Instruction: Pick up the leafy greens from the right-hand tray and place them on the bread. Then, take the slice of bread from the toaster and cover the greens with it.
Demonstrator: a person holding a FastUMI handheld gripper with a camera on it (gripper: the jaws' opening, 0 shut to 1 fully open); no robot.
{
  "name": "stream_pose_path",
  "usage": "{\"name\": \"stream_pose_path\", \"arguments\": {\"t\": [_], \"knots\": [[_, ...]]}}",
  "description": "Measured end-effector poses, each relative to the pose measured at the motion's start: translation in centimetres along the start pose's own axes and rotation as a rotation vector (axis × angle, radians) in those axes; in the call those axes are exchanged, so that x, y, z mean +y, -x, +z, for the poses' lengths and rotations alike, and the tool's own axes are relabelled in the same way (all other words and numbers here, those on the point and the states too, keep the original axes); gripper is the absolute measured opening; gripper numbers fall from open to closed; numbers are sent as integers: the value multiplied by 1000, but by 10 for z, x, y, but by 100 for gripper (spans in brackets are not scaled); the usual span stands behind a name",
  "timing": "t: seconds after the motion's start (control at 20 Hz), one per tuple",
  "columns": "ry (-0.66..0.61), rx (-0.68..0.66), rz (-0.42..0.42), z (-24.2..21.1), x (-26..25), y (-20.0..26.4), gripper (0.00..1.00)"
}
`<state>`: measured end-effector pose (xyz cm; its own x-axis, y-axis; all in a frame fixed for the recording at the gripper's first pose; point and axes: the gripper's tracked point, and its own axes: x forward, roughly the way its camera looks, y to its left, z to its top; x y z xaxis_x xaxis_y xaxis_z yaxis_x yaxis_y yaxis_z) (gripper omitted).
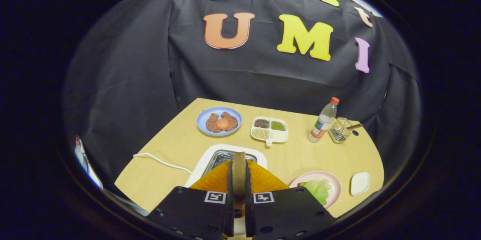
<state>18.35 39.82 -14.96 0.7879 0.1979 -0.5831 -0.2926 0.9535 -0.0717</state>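
A thin white cord [159,161] trails across the pale wooden surface [176,146] at the lower left of the frame. Above it, toward the middle left, a round blue plate [219,121] carries brown lumpy pieces with an orange ball resting on top of them. Low in the centre, a white toaster [204,163] with a metal-lined slot sits just ahead of the tongs [238,191]. Their two black fingers are closed on a tan slice of bread [238,174], which stands on edge between them and reaches up in front of the toaster's slot. An orange ribbed shape [263,180] shows behind the fingers on both sides of the bread.

Right of the blue plate lies a white four-compartment dish [269,131] with dark brown grains, green grains and pale grains in three of its sections. Further right stand a clear plastic bottle with a red cap [323,120] and, just beside it, a small clear holder [340,130] with a dark stick poking out. At the lower right, a round pink plate [334,185] holds the green leafy greens [318,189], partly hidden by the right finger. A small white rounded-square dish [360,183] lies just beside that plate.
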Motion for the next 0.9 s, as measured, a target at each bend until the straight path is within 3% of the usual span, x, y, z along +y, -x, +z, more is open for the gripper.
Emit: {"name": "stream_pose_path", "arguments": {"t": [0.5,0.9], "knots": [[-58,-146,31,62,-30,81,12],[-151,-88,-6,5,-107,55,12]]}}
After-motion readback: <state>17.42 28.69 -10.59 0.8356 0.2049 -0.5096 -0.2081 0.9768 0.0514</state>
